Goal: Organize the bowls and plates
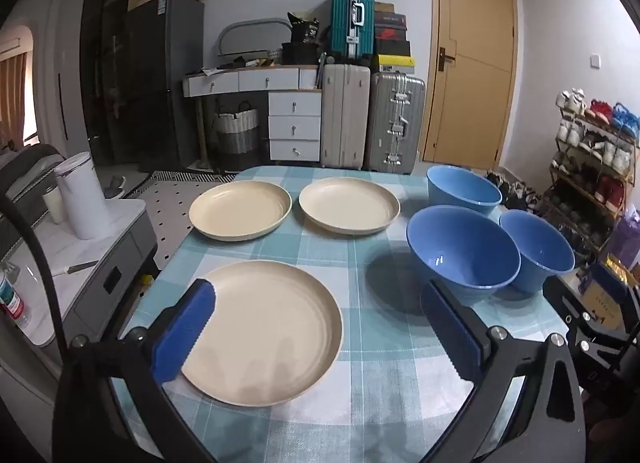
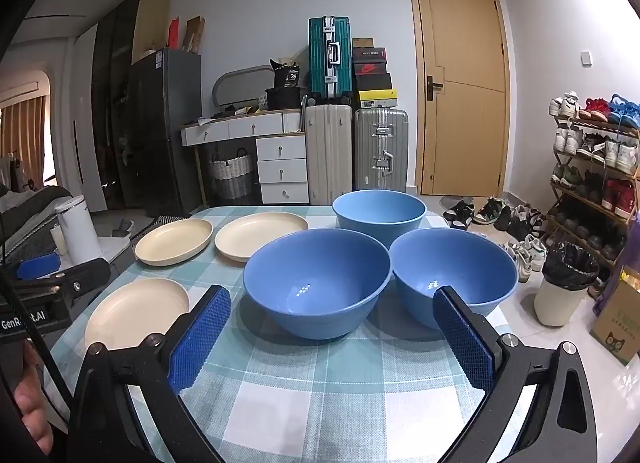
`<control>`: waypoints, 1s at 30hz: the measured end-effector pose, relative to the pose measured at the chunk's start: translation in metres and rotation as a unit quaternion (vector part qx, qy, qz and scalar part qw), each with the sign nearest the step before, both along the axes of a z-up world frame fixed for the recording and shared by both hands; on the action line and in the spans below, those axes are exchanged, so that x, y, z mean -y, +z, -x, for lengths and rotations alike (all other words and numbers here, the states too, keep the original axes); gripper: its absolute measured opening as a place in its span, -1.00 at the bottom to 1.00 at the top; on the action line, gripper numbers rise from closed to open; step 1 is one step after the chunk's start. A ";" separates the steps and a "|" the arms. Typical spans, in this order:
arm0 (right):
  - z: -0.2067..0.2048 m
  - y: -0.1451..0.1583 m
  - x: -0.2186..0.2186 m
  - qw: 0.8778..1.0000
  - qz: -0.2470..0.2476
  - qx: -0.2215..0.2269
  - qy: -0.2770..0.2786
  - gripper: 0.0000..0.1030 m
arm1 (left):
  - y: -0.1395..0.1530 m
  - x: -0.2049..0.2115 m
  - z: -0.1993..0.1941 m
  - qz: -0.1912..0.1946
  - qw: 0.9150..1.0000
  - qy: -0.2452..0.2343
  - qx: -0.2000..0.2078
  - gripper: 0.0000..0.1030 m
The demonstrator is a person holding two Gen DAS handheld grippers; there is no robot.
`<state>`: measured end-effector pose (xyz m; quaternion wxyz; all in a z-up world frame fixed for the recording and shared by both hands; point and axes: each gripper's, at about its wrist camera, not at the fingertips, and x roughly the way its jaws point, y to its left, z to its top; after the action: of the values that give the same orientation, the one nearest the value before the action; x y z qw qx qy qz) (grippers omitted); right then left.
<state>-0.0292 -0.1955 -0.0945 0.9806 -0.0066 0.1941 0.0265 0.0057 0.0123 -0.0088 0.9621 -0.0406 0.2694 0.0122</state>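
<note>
Left gripper (image 1: pixel 320 327): jaws spread wide, empty, over the nearest round cream plate (image 1: pixel 266 333).
Right gripper (image 2: pixel 332 337): released, empty, before the nearest deep blue bowl (image 2: pixel 316 279).
Checked teal tablecloth (image 2: pixel 320 391): two more cream plates (image 1: pixel 240 209) (image 1: pixel 349 205) farther back, side by side; two more blue bowls (image 2: pixel 454 273) (image 2: pixel 379 213) beyond.

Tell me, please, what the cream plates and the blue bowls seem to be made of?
Cream plates: probably plastic or a similar moulded composite, with a matte, faintly ringed surface and no sharp glare. Blue bowls: likely plastic or melamine, smooth and semi-glossy, with small bright reflections inside and thin, even rims. Glazed ceramic cannot be ruled out by look alone.
</note>
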 end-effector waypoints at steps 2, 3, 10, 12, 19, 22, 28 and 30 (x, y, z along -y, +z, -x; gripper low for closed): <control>-0.001 0.000 0.000 1.000 -0.003 -0.004 0.005 0.99 | 0.001 -0.003 0.001 0.001 1.000 0.003 0.005 1.00; -0.002 -0.001 0.000 1.000 -0.008 -0.012 0.012 0.99 | 0.002 -0.004 0.001 0.001 1.000 0.005 0.006 1.00; 0.003 0.005 0.006 1.000 -0.016 -0.002 -0.006 0.99 | 0.006 0.003 0.003 -0.011 1.000 0.008 0.015 1.00; 0.000 0.003 0.009 1.000 -0.015 0.012 -0.009 0.99 | 0.005 0.003 0.004 -0.013 1.000 0.010 0.017 1.00; 0.001 0.002 0.003 1.000 -0.005 0.027 -0.002 0.99 | 0.005 0.002 0.005 -0.010 1.000 0.006 0.019 1.00; 0.004 0.003 0.005 0.999 -0.005 0.032 -0.008 0.99 | 0.004 0.002 0.006 -0.011 1.000 0.009 0.020 1.00; 0.004 0.002 0.006 0.999 -0.006 0.031 -0.009 0.99 | 0.003 0.003 0.005 -0.006 1.000 0.003 0.010 1.00; 0.004 0.002 0.006 1.000 -0.007 0.028 -0.008 0.99 | 0.004 0.004 0.007 -0.008 1.000 0.001 0.013 1.00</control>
<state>-0.0333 -0.2020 -0.0925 0.9858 0.0009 0.1665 0.0194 -0.0011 0.0083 -0.0045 0.9658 -0.0332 0.2568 0.0152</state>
